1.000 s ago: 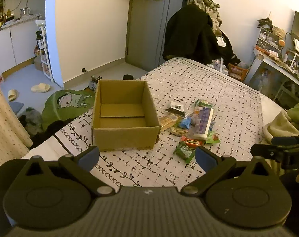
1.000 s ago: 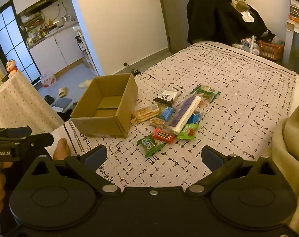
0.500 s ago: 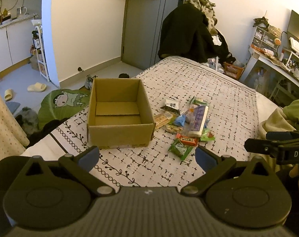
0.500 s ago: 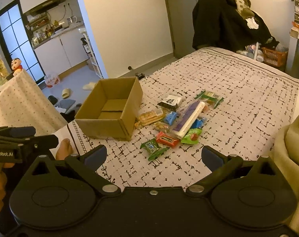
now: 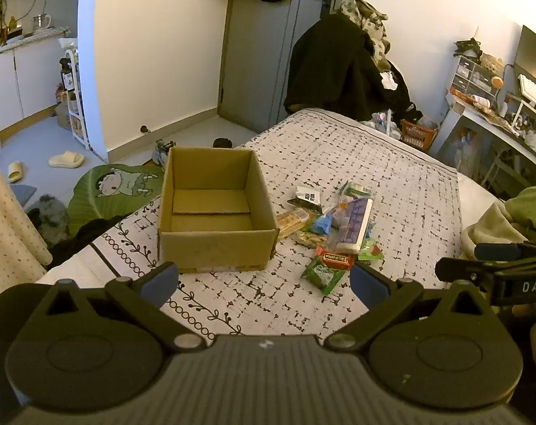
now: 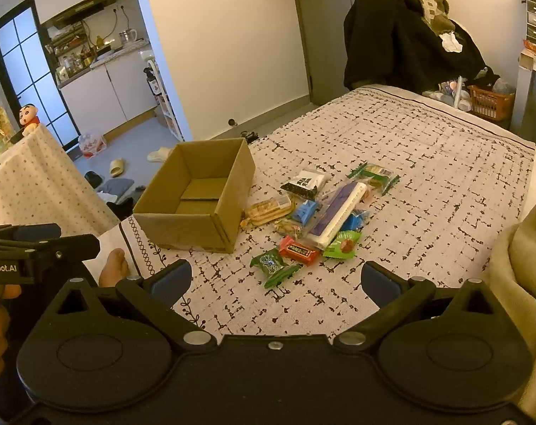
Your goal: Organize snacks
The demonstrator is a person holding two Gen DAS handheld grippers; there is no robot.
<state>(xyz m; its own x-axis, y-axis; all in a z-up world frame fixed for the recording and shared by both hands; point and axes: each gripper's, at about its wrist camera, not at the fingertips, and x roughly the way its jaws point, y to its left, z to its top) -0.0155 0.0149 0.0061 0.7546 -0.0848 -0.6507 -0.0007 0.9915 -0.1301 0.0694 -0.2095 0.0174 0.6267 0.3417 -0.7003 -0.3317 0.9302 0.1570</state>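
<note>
An open, empty cardboard box (image 5: 211,212) (image 6: 197,194) stands on the patterned bedspread (image 5: 392,163). To its right lies a pile of snack packets: a long purple-and-white pack (image 5: 354,225) (image 6: 333,216), a red bar (image 5: 335,258) (image 6: 298,250), a green packet (image 5: 323,276) (image 6: 273,265), a black-and-white packet (image 5: 305,196) (image 6: 305,182). My left gripper (image 5: 264,279) is open and empty, held back from the box. My right gripper (image 6: 275,281) is open and empty, near the green packet.
A dark coat pile (image 5: 342,67) hangs at the bed's far end. A cluttered desk (image 5: 498,117) stands at right. A beige blanket (image 6: 523,248) lies at the right edge. A bare foot (image 6: 114,269) rests near the box. A green mat (image 5: 108,191) and slippers lie on the floor.
Both grippers have pulled back and risen a little, so the box and snacks look smaller and farther. Nothing was taken hold of; the jaws stay open.
</note>
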